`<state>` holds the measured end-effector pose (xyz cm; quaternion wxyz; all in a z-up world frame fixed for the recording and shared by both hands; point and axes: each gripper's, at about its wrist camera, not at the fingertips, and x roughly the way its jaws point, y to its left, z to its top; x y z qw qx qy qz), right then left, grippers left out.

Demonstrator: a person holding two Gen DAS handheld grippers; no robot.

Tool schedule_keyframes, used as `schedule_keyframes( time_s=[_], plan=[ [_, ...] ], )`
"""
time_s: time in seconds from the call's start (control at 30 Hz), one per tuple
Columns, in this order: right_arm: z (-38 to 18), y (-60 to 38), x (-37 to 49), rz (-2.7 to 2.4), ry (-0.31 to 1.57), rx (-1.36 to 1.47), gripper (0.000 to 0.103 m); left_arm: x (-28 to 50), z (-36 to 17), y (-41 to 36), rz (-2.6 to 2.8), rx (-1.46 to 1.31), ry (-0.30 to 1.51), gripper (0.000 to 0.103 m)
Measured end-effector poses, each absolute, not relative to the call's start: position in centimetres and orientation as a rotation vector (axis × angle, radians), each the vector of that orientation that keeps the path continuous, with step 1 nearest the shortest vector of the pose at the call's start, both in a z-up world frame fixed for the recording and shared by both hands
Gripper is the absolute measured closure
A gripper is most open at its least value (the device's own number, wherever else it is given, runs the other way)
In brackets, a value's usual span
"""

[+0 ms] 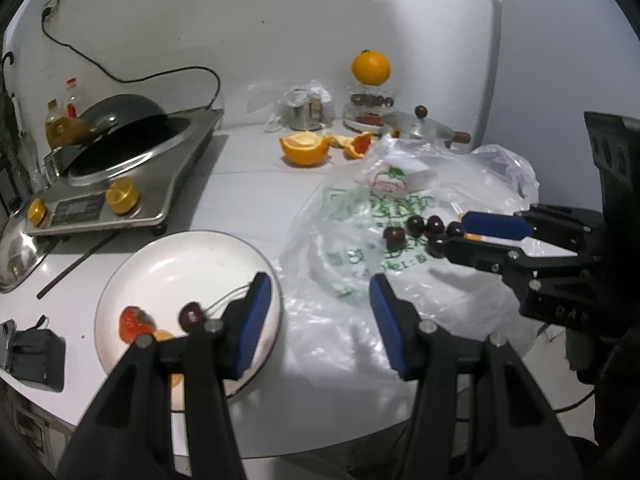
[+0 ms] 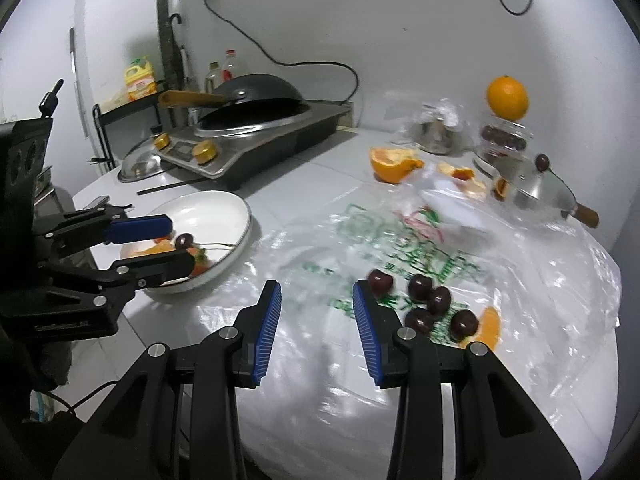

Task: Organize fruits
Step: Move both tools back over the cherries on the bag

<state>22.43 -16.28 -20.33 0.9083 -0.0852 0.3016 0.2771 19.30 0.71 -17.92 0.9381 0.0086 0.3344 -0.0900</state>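
I see the plate point(image 1: 188, 256) left of the plastic bag point(image 1: 360, 280), with a strawberry point(image 1: 134, 322) and one cherry point(image 1: 191, 315) in it. More cherries point(image 2: 428, 300) lie on the bag. Behind stands the cooker point(image 1: 120, 176).

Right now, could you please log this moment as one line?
left tool: open, empty | right tool: open, empty | plate: one cherry | bag: five cherries

At your ten o'clock sits a cooker point(image 1: 120, 184) with a black wok point(image 1: 124, 114) tilted on it. Oil bottles point(image 1: 60, 120) stand behind, a steel lid point(image 1: 18, 252) lies at nine, a small saucepan point(image 2: 536, 188) at one.
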Motion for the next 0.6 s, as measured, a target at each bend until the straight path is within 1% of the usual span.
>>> schedule_keyframes(
  time_s=[0.6],
  plan=[
    [-24.0,-20.1,26.4,0.467,0.718,-0.134,0.064,21.9,-19.1,-2.9,-0.238,0.058,0.724,0.05]
  ],
)
